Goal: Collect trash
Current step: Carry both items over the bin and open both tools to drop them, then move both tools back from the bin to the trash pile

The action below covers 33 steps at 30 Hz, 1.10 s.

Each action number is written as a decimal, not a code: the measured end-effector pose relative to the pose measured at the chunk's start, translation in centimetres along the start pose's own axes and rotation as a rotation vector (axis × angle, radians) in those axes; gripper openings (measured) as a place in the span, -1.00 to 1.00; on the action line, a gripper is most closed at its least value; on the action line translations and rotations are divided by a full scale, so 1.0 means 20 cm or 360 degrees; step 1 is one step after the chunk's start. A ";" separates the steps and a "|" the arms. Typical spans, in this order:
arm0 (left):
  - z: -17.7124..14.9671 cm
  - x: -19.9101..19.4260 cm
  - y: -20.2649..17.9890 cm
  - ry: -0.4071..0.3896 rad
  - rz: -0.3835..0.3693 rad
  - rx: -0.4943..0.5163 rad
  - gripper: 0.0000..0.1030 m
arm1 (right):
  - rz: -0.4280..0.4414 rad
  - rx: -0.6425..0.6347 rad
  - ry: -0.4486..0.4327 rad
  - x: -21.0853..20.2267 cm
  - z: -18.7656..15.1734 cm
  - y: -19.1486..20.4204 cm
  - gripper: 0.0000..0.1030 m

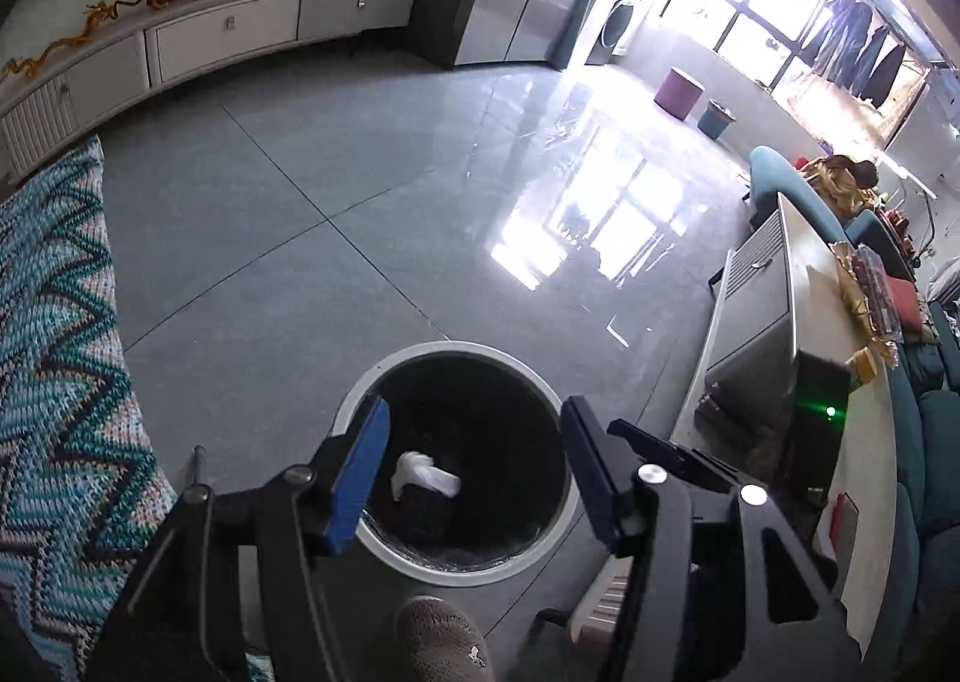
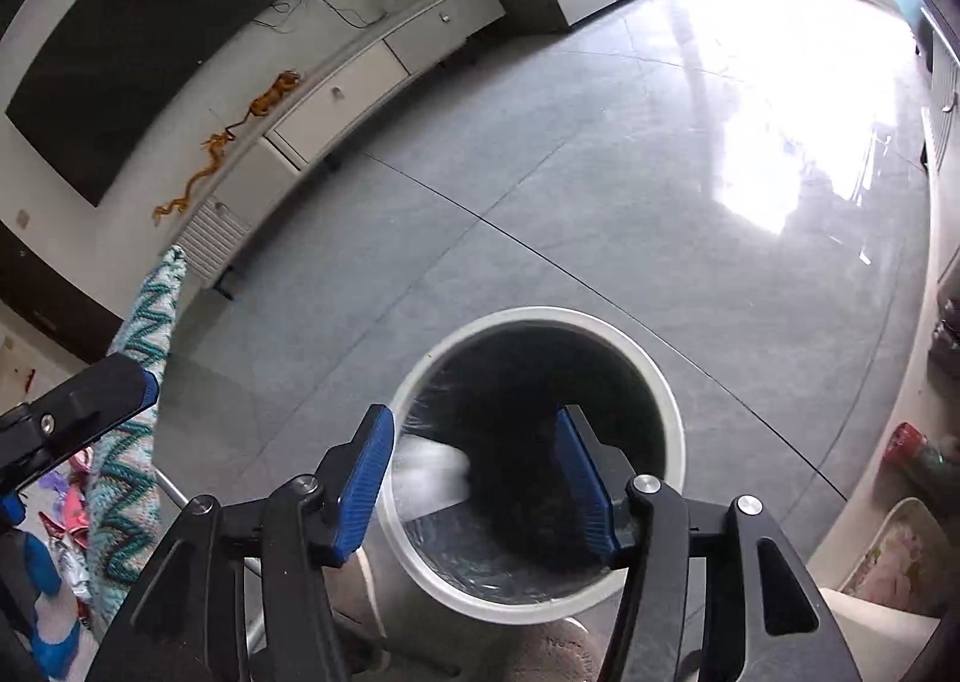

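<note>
Two claws hung over the trash bin with a bit of white trash inside it.

The left claw (image 1: 474,478) was above the round bin (image 1: 420,349), and its blue pads (image 1: 354,487) stood apart with nothing pinched between them. A crumpled white tissue (image 1: 423,475) was down inside the bin, against the black bag. The right claw (image 2: 474,490) was over the same bin (image 2: 672,412) too, let go and holding nothing. A blurry white piece (image 2: 429,478) showed inside the bin near its left pad; I could not tell if it was falling or lying there. A zigzag knitted blanket (image 1: 54,334) was to the left of the bin. A long table (image 1: 870,430) stood to the right of the bin. The shiny grey floor (image 1: 360,202) was all around the bin.
</note>
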State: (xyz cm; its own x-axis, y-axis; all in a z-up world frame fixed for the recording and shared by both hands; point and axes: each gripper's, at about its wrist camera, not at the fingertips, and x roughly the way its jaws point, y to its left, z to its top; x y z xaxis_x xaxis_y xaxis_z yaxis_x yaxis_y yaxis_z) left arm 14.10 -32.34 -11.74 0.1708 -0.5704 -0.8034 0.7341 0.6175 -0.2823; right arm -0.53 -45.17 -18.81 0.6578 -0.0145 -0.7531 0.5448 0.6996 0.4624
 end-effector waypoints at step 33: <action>-0.40 -1.34 0.13 -0.0640 0.0293 0.0002 0.12 | 0.0277 -0.0499 -0.0546 -1.11 -0.16 0.90 0.04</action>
State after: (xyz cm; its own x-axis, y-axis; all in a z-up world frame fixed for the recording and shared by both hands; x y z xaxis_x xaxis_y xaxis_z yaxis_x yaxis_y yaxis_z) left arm 6.23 -11.04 4.93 0.5407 -0.6166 -0.5722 0.6684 0.7279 -0.1528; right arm -6.97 -29.89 4.63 0.8871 -0.0756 -0.4554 0.2635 0.8930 0.3650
